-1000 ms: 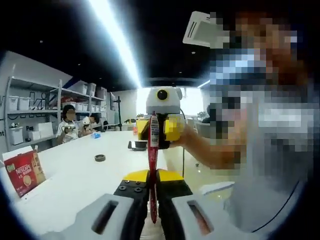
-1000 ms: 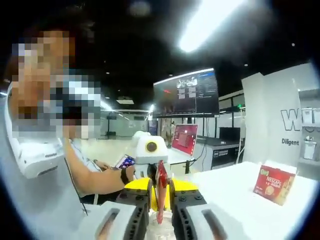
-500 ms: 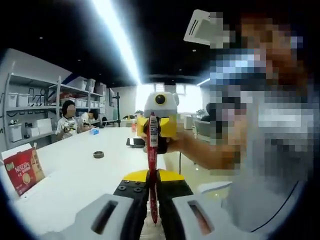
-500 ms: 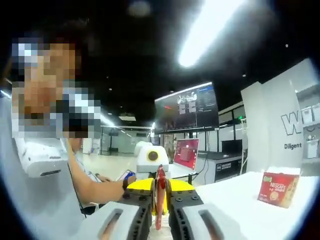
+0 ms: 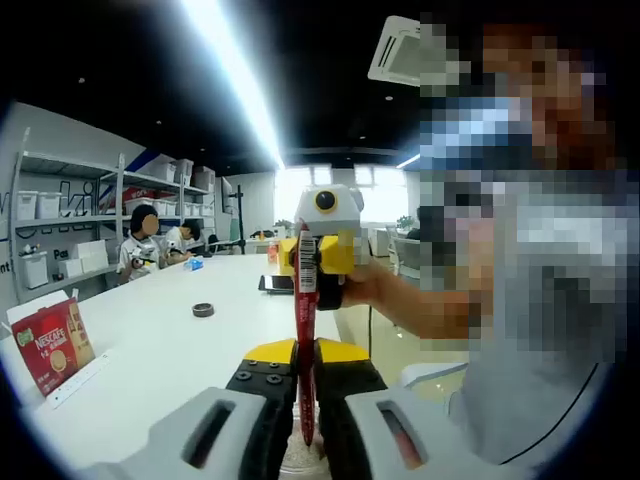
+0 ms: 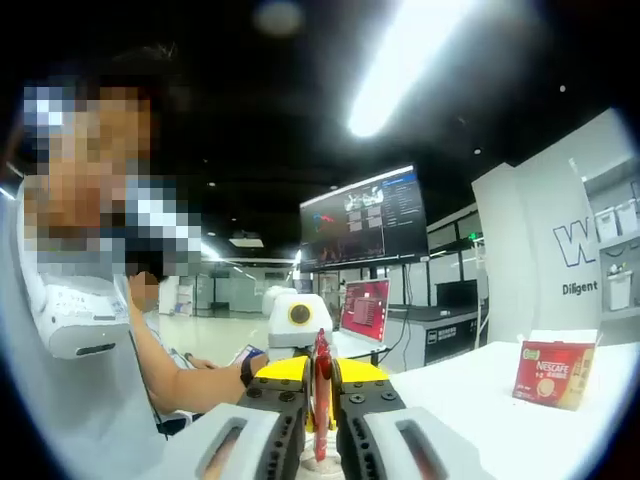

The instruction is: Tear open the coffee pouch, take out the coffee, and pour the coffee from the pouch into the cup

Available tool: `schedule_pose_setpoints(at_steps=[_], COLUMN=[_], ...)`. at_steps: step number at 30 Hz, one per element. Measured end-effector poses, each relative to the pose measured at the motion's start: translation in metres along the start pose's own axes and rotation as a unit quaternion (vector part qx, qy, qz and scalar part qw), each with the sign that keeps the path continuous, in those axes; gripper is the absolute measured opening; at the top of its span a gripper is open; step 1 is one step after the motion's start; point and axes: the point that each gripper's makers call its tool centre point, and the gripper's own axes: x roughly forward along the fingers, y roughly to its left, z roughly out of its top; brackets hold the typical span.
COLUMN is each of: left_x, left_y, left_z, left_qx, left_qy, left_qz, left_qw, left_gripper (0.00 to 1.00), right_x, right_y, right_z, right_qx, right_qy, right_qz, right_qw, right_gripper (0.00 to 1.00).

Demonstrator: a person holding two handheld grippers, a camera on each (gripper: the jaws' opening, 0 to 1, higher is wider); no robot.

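Between both claws: red coffee pouch (image 5: 304, 300) clamped, unopened.

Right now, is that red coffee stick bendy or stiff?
Probably bendy: the coffee stick is thin, stretched straight between the left claw and right claw. Likely light too, since both claws pinch just its ends.
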Motion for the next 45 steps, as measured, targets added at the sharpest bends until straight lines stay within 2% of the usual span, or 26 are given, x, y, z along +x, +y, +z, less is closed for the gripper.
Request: schedule_pose_setpoints(at_steps=[6,9,14,22,29,35,42,45], left_x=[0.001,0.001,0.000,-0.002,-0.003,-0.005,-0.004,-0.005], left_y=[-0.001,-0.001,-0.001,-0.001,-0.001,0.002,0.002,0.003], left_z=[0.002,0.001,-0.001,-0.001,-0.003,0.000,0.001,0.002], left_qx=[0.010,0.010,0.003,0.013,0.010,0.013,0.010,0.012], left_qy=[0.005,0.008,0.006,0.005,0.009,0.003,0.003,0.001], left_qz=[-0.009,-0.009,-0.006,-0.003,0.000,0.004,0.005,0.007], left_qw=[0.9999,0.9999,1.0000,0.9999,0.9999,0.9999,0.9999,0.9999], left_gripper=[0.08,0.08,0.13,0.08,0.11,0.09,0.12,0.11], right_x=[0.001,0.003,0.005,0.009,0.009,0.010,0.010,0.010], right_y=[0.001,0.002,0.003,0.002,0.002,0.001,0.002,0.003], right_z=[-0.001,-0.002,-0.003,-0.003,-0.005,-0.001,0.000,0.001], right_qx=[-0.010,-0.011,-0.003,-0.013,-0.008,-0.013,-0.016,-0.017], right_qy=[-0.005,-0.005,-0.003,-0.007,-0.007,-0.009,-0.008,-0.009], right_qz=[0.005,0.006,0.009,0.007,0.007,0.008,0.010,0.010], right_qw=[0.9999,0.9999,0.9999,0.9999,0.9999,0.9998,0.9998,0.9998], right_gripper=[0.15,0.10,0.10,0.12,0.09,0.09,0.08,0.08])
